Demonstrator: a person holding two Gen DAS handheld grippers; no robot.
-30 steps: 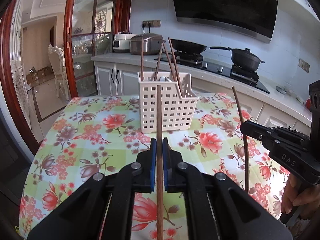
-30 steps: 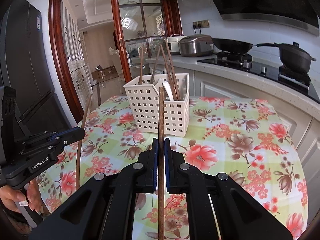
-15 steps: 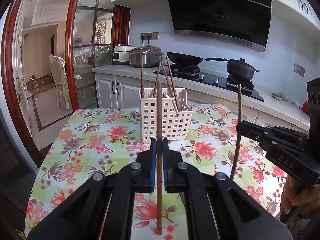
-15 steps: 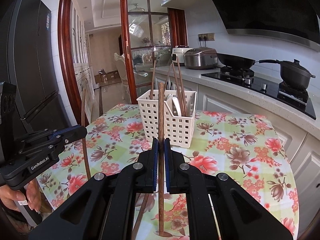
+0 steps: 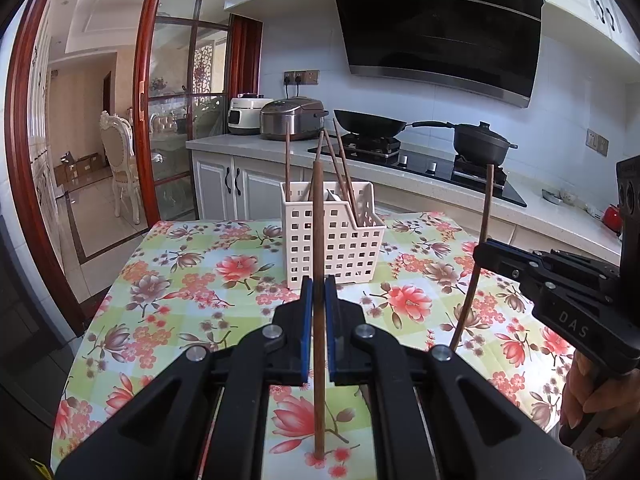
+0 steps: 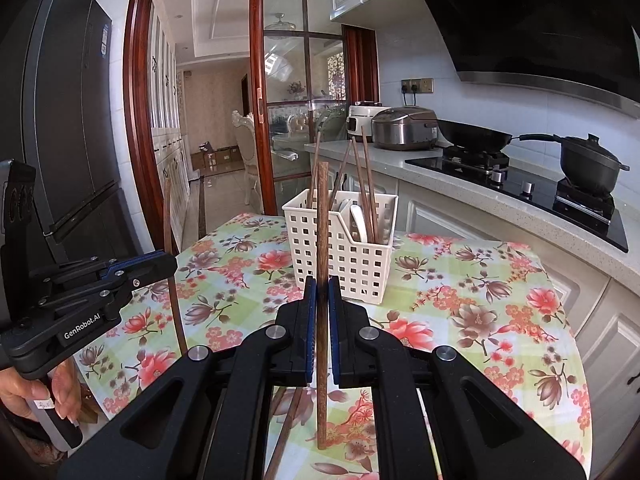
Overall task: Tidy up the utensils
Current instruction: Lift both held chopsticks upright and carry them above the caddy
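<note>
A white perforated utensil basket [image 5: 334,236] [image 6: 344,248] stands on the floral table and holds several brown chopsticks and a white spoon [image 6: 358,220]. My left gripper [image 5: 318,292] is shut on an upright brown chopstick [image 5: 318,248], held above the table in front of the basket. My right gripper [image 6: 321,292] is shut on another upright chopstick [image 6: 322,220]. Each gripper shows in the other's view, the right one [image 5: 486,254] with its chopstick [image 5: 484,208], the left one [image 6: 166,260] with its chopstick [image 6: 168,216]. Another chopstick [image 6: 290,428] lies on the table under the right gripper.
The table with its floral cloth [image 5: 200,280] stands by a kitchen counter [image 6: 460,184] with a rice cooker [image 5: 292,118], a wok [image 5: 368,122] and a pot [image 5: 480,144]. A dark fridge [image 6: 68,120] and a wooden door frame [image 5: 24,120] are at the left.
Both grippers have risen and pulled back from the basket with their chopsticks, whose lower ends now hang above the cloth. The basket looks smaller and farther.
</note>
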